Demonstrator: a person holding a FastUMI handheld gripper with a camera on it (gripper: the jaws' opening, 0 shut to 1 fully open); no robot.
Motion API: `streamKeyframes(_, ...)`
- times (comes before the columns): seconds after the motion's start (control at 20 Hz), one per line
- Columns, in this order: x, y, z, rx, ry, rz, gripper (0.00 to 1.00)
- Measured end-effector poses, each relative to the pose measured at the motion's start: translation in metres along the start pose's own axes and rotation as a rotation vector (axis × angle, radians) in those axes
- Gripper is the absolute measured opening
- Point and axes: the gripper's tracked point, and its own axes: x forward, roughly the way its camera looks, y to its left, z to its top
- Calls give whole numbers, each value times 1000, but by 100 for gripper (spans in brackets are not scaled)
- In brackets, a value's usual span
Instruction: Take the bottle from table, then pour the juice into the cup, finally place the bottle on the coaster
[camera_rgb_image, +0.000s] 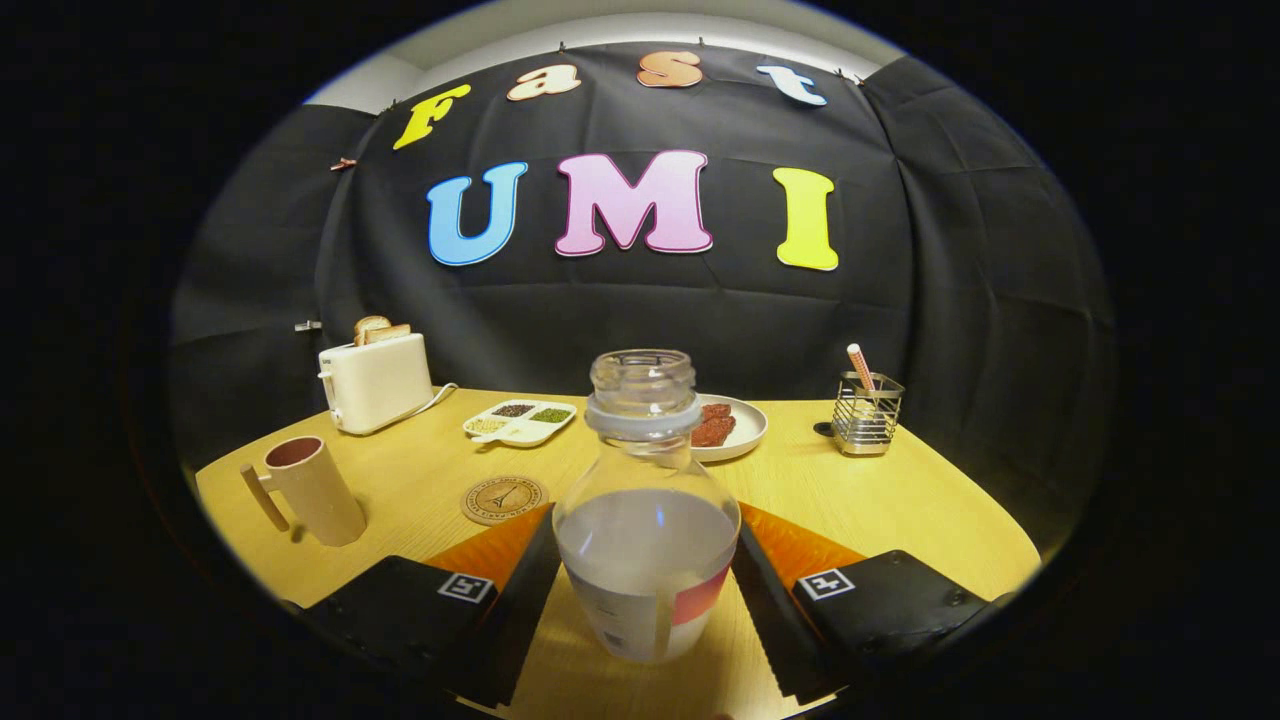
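In the gripper view the tongs (645, 590) stand apart on either side of the uncapped bottle (645, 520), which stands upright on the desk (420, 480) between the fingers; whether they press its sides cannot be told. Beyond the left finger lie the coaster (504, 499) and, further left near the desk's edge, the cup (310, 490), with bare desk between them. Further back stand a toaster (375, 380), a divided tray (520, 421), a plate (735, 428) and a wire holder (866, 412).

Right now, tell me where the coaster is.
In the gripper view the coaster lies flat on the table, ahead and left of the bottle held between the fingers, with the cup to its left and the divided tray behind it.
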Motion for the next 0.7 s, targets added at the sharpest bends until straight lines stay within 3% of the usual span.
streamKeyframes(0.15, 4, 1, -2, -6, 15, 1, 79)
streamKeyframes(0.45, 9, 14, 6, -90, 79, 55, 76)
streamKeyframes(0.7, 7, 39, 53, -263, 56, 90, 75)
